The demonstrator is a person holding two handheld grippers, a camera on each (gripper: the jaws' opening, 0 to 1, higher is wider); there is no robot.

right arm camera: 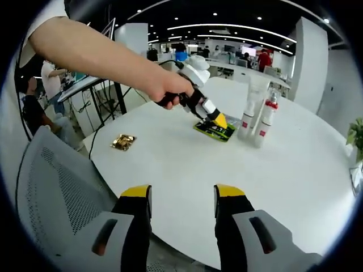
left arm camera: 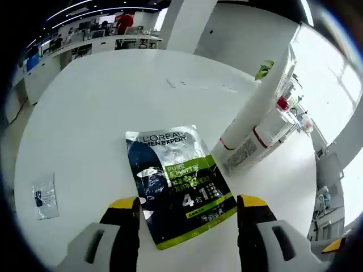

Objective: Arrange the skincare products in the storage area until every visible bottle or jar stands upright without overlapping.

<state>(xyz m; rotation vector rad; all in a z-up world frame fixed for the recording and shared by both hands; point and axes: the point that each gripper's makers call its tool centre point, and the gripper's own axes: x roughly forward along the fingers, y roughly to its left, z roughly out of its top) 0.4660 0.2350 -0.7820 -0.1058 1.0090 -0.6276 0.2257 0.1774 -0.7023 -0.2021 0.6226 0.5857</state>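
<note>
So in the left gripper view the left gripper (left arm camera: pixel 189 211) hangs over a round white worktop (left arm camera: pixel 96 113) with its fingers (left arm camera: pixel 126 218) spread wide, nothing between them, and a flat foil sachet (left arm camera: pixel 180 184) lies on the worktop right in the gap, green and dark with a silver top. Just past it to the right are 2 white containers side by side, a tall tube (left arm camera: pixel 258 102) and a bottle (left arm camera: pixel 266 136) with a red band; with the camera tilt I can't really say from here if they stand straight. A small clear packet (left arm camera: pixel 44 196) lies well apart on the left. The right gripper view gives the wider picture: the right gripper (right arm camera: pixel 182 207) is at the near edge of the worktop (right arm camera: pixel 295 170), fingers (right arm camera: pixel 138 209) wide apart and holding nothing. From there you can see a hand (right arm camera: pixel 170 90) holding the left gripper (right arm camera: pixel 218 120) with its tip down at the sachet (right arm camera: pixel 214 130), and the tube (right arm camera: pixel 251 107) and bottle (right arm camera: pixel 266 120) standing upright next to each other, just beside the sachet. Also a small gold wrapper (right arm camera: pixel 123 141) lies off to the left near the edge, and a grey mesh chair (right arm camera: pixel 57 192) sits close by.
</note>
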